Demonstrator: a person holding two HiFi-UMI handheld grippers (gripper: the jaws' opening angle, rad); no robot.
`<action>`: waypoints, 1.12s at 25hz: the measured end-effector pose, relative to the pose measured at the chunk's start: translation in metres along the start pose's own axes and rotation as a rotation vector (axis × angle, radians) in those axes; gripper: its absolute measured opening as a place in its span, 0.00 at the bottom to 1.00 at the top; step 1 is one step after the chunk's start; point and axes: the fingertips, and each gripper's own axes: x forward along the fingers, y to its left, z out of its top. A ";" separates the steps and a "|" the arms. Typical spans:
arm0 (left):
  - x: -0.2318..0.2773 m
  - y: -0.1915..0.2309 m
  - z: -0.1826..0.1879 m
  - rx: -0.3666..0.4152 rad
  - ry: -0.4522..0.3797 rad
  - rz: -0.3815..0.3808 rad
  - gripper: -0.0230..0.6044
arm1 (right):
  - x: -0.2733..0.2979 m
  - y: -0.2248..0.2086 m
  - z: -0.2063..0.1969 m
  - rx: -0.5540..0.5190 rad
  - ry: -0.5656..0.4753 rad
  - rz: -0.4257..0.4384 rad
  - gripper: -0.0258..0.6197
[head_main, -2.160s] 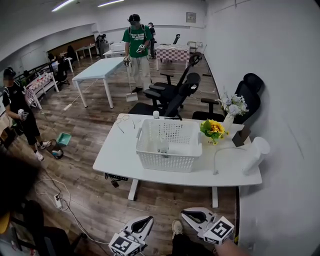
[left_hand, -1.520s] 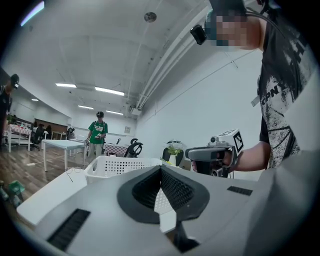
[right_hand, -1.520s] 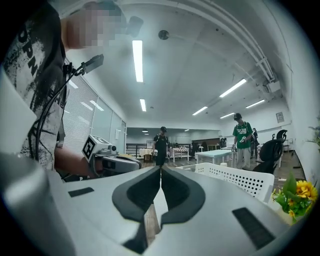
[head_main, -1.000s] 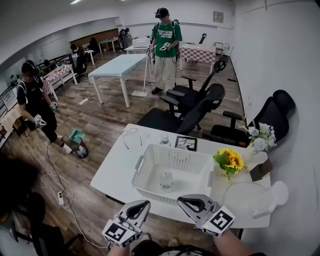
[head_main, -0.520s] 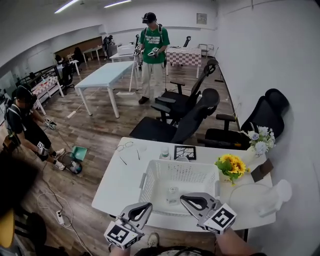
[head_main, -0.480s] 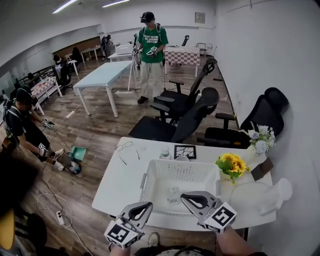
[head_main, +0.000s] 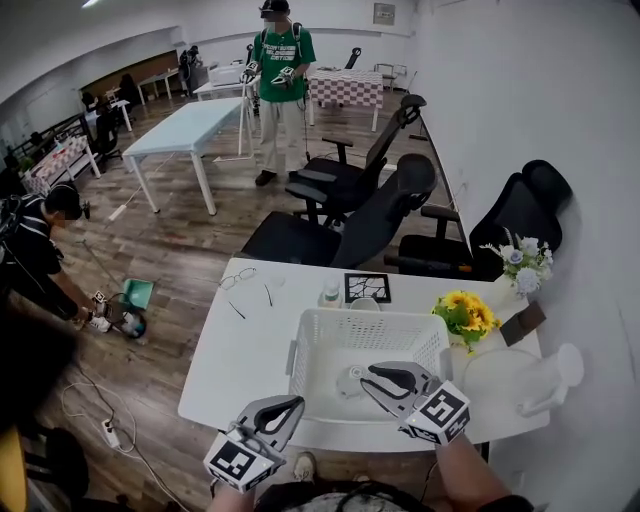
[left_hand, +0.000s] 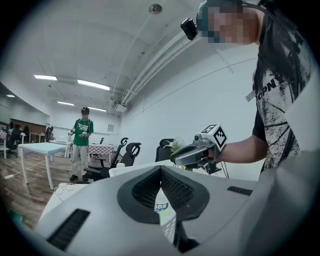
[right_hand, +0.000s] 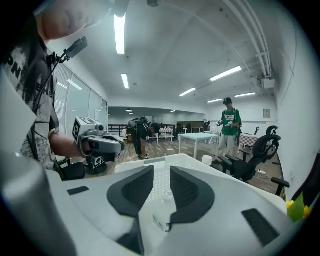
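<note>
A white plastic basket (head_main: 365, 318) stands on the white table (head_main: 235, 350). A clear water bottle (head_main: 349, 381) lies inside it. My right gripper (head_main: 372, 372) hangs over the basket's near side, open, its jaws framing the bottle (right_hand: 166, 196) just ahead, nothing between them. In its own view the right gripper (right_hand: 162, 170) shows a plain gap. My left gripper (head_main: 290, 404) is held at the table's front edge, left of the basket, shut and empty. Past the left gripper (left_hand: 160, 169) a sliver of the bottle's label (left_hand: 161, 206) shows.
On the table behind the basket are a black framed picture (head_main: 368, 288), a small bottle (head_main: 331, 292), glasses (head_main: 237, 278), sunflowers (head_main: 465, 312), white flowers (head_main: 522, 262) and a white lamp (head_main: 545, 385). Black office chairs (head_main: 350, 215) stand beyond. A person in green (head_main: 278, 60) and a bending person (head_main: 40, 255) are nearby.
The right gripper's jaws have gone from shut to open. Both grippers have come nearer the table, the right one now over the basket. The left stays shut.
</note>
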 end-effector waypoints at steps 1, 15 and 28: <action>0.000 0.001 -0.002 -0.005 0.002 -0.002 0.05 | 0.004 -0.002 -0.002 0.008 0.025 0.008 0.21; -0.012 0.009 -0.032 -0.096 0.017 0.053 0.05 | 0.059 -0.013 -0.057 -0.094 0.312 0.136 0.33; -0.031 0.012 -0.040 -0.118 0.033 0.128 0.05 | 0.071 -0.009 -0.069 -0.066 0.256 0.227 0.30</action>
